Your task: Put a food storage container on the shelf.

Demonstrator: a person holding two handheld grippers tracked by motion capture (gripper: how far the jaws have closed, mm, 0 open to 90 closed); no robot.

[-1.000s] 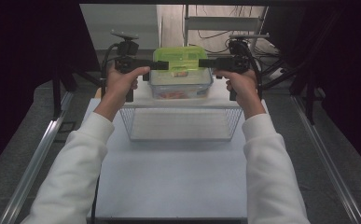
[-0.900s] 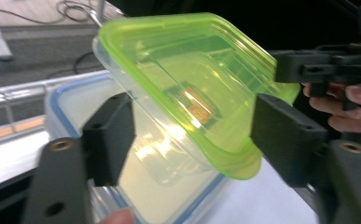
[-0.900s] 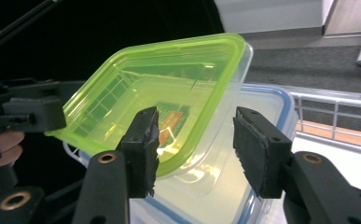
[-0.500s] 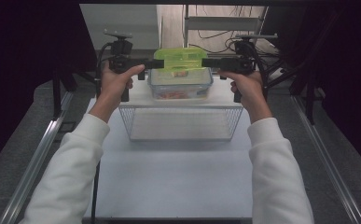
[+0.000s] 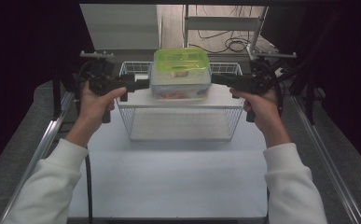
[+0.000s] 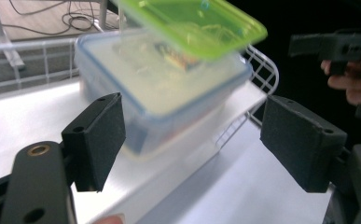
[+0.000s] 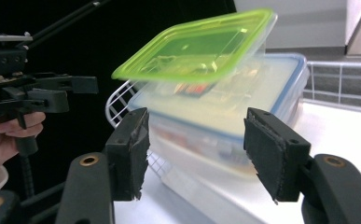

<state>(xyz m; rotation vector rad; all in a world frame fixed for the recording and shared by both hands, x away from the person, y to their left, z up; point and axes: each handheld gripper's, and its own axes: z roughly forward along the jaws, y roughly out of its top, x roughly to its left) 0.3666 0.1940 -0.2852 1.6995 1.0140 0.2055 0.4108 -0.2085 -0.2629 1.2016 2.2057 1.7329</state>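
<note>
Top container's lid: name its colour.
The lid is translucent lime green, clearest in the right gripper view.

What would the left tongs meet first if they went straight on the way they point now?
Most likely the side wall of the clear blue-rimmed container, which lies straight ahead of the open left tongs. The green-lidded box sits higher, so probably out of that line.

Floor cables (image 5: 229, 44), perhaps power leads.

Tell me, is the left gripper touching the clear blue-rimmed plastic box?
Apart. In the left gripper view, the left gripper is open, its pads either side of the box with gaps.
</note>
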